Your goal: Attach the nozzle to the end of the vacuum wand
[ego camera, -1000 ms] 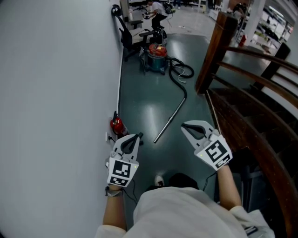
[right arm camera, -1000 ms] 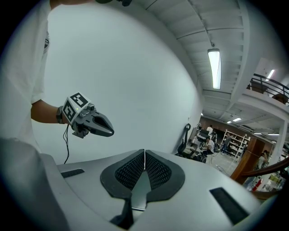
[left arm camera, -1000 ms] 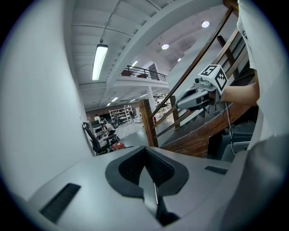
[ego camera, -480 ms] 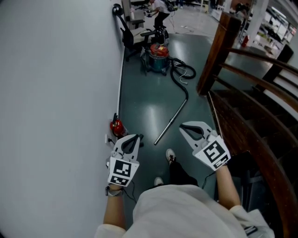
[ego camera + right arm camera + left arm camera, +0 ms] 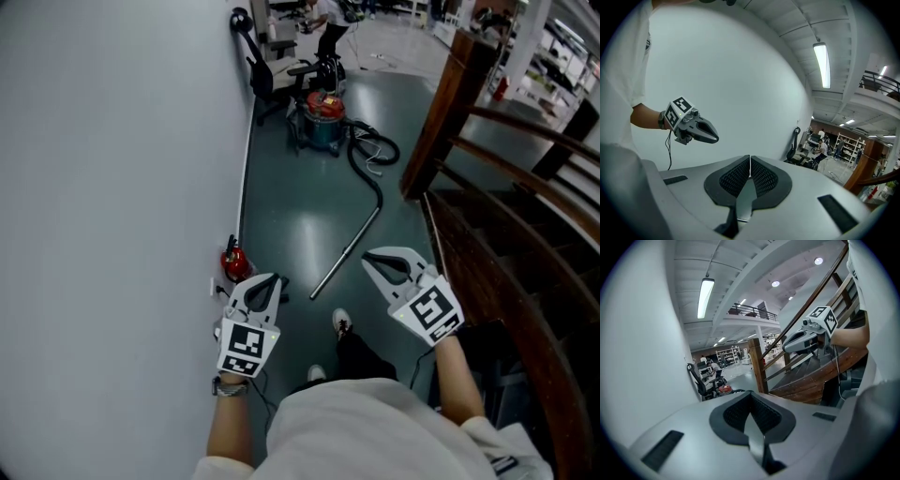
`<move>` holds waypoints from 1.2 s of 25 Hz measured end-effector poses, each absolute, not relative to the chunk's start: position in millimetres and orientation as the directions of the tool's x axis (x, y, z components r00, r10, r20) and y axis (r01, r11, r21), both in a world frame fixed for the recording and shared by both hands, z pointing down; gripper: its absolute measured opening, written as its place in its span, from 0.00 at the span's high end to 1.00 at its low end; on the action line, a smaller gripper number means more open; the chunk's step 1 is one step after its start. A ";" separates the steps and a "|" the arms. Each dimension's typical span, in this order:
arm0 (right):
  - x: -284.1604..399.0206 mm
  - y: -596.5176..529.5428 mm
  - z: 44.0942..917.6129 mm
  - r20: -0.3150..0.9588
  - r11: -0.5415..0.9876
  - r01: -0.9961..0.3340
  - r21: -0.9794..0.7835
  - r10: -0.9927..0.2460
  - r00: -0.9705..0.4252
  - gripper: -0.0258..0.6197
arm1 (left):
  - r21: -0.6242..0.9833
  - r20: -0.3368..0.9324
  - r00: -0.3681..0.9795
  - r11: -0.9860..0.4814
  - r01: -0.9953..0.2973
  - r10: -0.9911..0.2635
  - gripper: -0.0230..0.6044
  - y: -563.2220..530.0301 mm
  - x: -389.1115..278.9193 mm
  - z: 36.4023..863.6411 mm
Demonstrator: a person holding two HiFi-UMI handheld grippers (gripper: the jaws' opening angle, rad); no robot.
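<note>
left gripper point(image 5: 274, 278) and right gripper point(image 5: 368, 256) are held out ahead of the body, each with its jaws pressed together and nothing between them, just as they were a second ago; what has changed is the footing: a shoe point(image 5: 341, 323) now shows in front where none did a second ago, and the things on the floor have slid a little down the head view, so i judge the wearer is walking toward the work and the task itself is not begun; just left of the left gripper, against the pale wall point(image 5: 112, 206), stands a small red fire extinguisher point(image 5: 234, 262); beyond the grippers the metal vacuum wand point(image 5: 347, 251) lies flat on the glossy dark green floor point(image 5: 286, 202), its near end bare and well apart from both grippers; its far end joins a black hose point(image 5: 372, 164) that curls back to the vacuum point(image 5: 323, 114); i cannot pick out the nozzle anywhere; a wooden staircase point(image 5: 487, 244) runs along the right; farther off stands a black office chair point(image 5: 264, 73), then an open workshop with a distant figure point(image 5: 330, 13) and shelving
</note>
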State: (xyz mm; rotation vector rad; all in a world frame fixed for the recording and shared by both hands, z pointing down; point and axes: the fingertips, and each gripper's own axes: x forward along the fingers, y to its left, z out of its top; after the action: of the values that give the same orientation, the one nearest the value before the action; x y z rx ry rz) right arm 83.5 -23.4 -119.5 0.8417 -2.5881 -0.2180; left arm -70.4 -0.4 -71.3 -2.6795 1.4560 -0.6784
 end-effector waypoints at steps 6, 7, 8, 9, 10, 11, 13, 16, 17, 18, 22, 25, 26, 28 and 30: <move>75.5 -40.1 -111.8 0.346 0.817 -0.519 0.252 -0.577 -0.740 0.91 | -0.206 0.377 0.462 -0.559 -0.803 -0.803 0.96 -15.2 -75.3 -65.0; 74.3 -42.2 -111.4 0.346 0.818 -0.517 0.252 -0.575 -0.741 0.91 | -0.205 0.380 0.463 -0.561 -0.802 -0.801 0.96 -16.9 -75.2 -63.8; 73.4 -44.3 -111.0 0.347 0.819 -0.515 0.254 -0.574 -0.742 0.91 | -0.205 0.382 0.465 -0.563 -0.800 -0.799 0.96 -18.7 -75.1 -62.8; 72.7 -46.2 -110.5 0.349 0.819 -0.514 0.255 -0.573 -0.741 0.91 | -0.205 0.384 0.466 -0.565 -0.799 -0.797 0.96 -20.5 -75.0 -62.0; 72.1 -47.7 -109.6 0.351 0.819 -0.513 0.256 -0.573 -0.740 0.91 | -0.203 0.385 0.467 -0.566 -0.799 -0.796 0.96 -21.9 -75.3 -61.2; 71.8 -48.8 -108.4 0.354 0.820 -0.513 0.256 -0.573 -0.739 0.91 | -0.201 0.385 0.467 -0.566 -0.799 -0.796 0.96 -23.0 -76.0 -60.3; 71.4 -49.8 -106.0 0.359 0.819 -0.514 0.253 -0.573 -0.737 0.91 | -0.195 0.385 0.466 -0.564 -0.803 -0.797 0.96 -24.0 -77.8 -58.6; 69.3 -51.8 -104.9 0.363 0.818 -0.516 0.253 -0.575 -0.734 0.91 | -0.190 0.385 0.466 -0.562 -0.805 -0.797 0.96 -26.1 -81.7 -57.4; 68.3 -52.7 -104.9 0.364 0.818 -0.517 0.254 -0.575 -0.732 0.91 | -0.189 0.385 0.466 -0.563 -0.805 -0.796 0.96 -27.1 -83.0 -57.1; 67.4 -53.2 -104.6 0.366 0.817 -0.518 0.253 -0.576 -0.731 0.91 | -0.187 0.386 0.468 -0.564 -0.804 -0.795 0.96 -27.6 -84.1 -56.8; 64.5 -51.4 -103.1 0.370 0.816 -0.520 0.252 -0.578 -0.728 0.91 | -0.183 0.387 0.470 -0.566 -0.804 -0.793 0.96 -25.5 -87.4 -55.1; 62.6 -49.7 -102.9 0.368 0.815 -0.521 0.253 -0.579 -0.728 0.91 | -0.183 0.388 0.472 -0.568 -0.802 -0.792 0.96 -23.8 -88.7 -54.4; 62.1 -48.7 -102.4 0.369 0.816 -0.520 0.253 -0.579 -0.727 0.91 | -0.182 0.389 0.473 -0.569 -0.802 -0.791 0.96 -23.0 -89.0 -53.9; 62.4 -46.3 -101.5 0.372 0.816 -0.521 0.252 -0.578 -0.726 0.91 | -0.182 0.390 0.474 -0.571 -0.801 -0.789 0.96 -20.9 -88.6 -53.3; 63.0 -44.5 -101.5 0.372 0.815 -0.523 0.250 -0.580 -0.725 0.91 | -0.182 0.390 0.476 -0.573 -0.799 -0.788 0.96 -19.4 -88.2 -53.2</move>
State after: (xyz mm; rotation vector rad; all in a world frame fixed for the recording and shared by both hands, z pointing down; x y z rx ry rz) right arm 63.0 -44.5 -101.5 0.8225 -2.5606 -0.1771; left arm -88.2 -19.4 -53.2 -2.7203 1.4634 -0.6975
